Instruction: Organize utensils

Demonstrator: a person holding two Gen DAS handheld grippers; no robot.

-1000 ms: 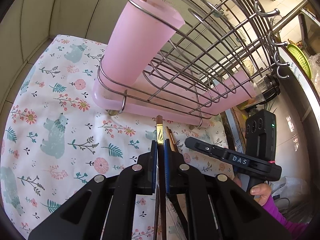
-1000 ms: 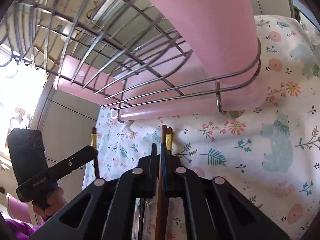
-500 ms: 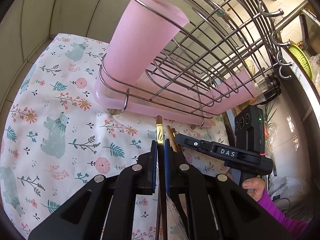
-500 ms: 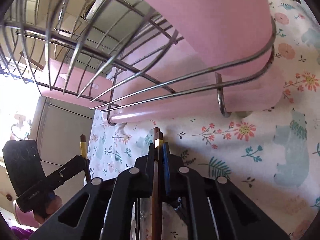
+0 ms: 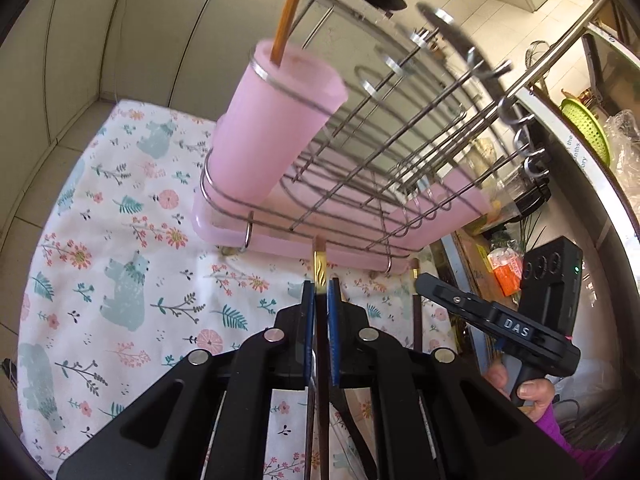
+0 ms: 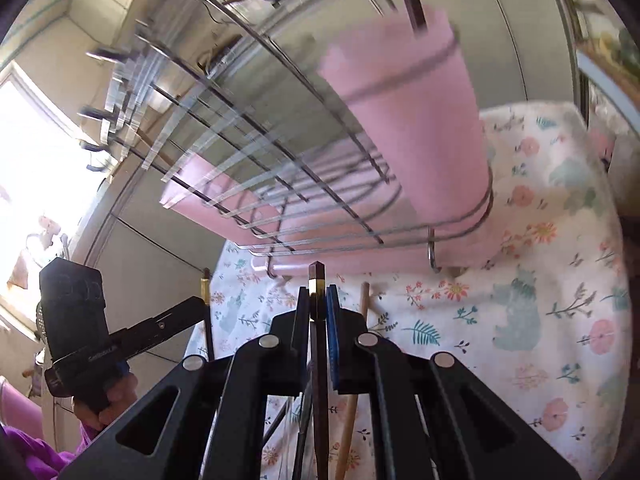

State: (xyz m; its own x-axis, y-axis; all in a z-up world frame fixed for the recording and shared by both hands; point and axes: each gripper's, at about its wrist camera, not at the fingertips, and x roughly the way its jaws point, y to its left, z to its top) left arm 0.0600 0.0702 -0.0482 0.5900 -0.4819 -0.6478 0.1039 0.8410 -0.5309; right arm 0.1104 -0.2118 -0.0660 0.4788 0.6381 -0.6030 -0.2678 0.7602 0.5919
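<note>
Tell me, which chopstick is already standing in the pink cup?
The light orange-brown chopstick, poking up out of the pink cup. The dark chopsticks with gold bands are not: each gripper's fingers pinch one.

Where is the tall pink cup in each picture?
Left wrist view: the pink cup stands upper middle, at the left end of the wire rack, with a stick poking out of its top.
Right wrist view: the pink cup is upper right, blurred, at the right end of the same rack.
Shared landmark: the wire loop under the cup, on the flowered cloth.
</note>
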